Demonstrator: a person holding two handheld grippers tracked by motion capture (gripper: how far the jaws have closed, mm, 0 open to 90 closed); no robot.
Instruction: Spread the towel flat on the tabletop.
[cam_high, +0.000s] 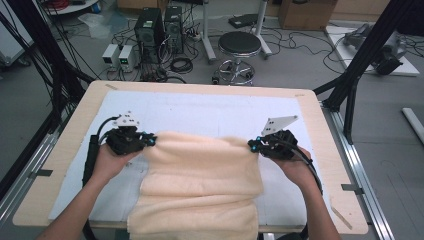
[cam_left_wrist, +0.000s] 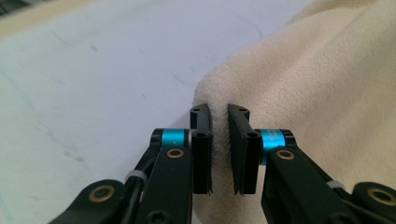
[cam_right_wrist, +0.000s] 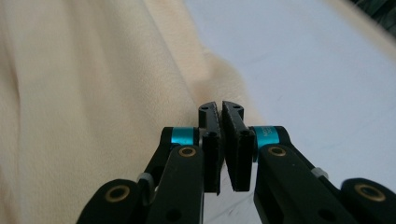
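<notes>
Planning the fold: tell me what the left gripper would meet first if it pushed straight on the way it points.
The left gripper is shut on a corner of the cream towel. Straight ahead lies more of that towel, bunched up; beyond it, probably the right gripper.

Left hand-held gripper and right hand-held gripper, jaws clamped shut.

We see a cream, fluffy terry towel lying in loose folds across the white mat, its near end hanging over the table's front edge, its two far corners raised and pinched.
</notes>
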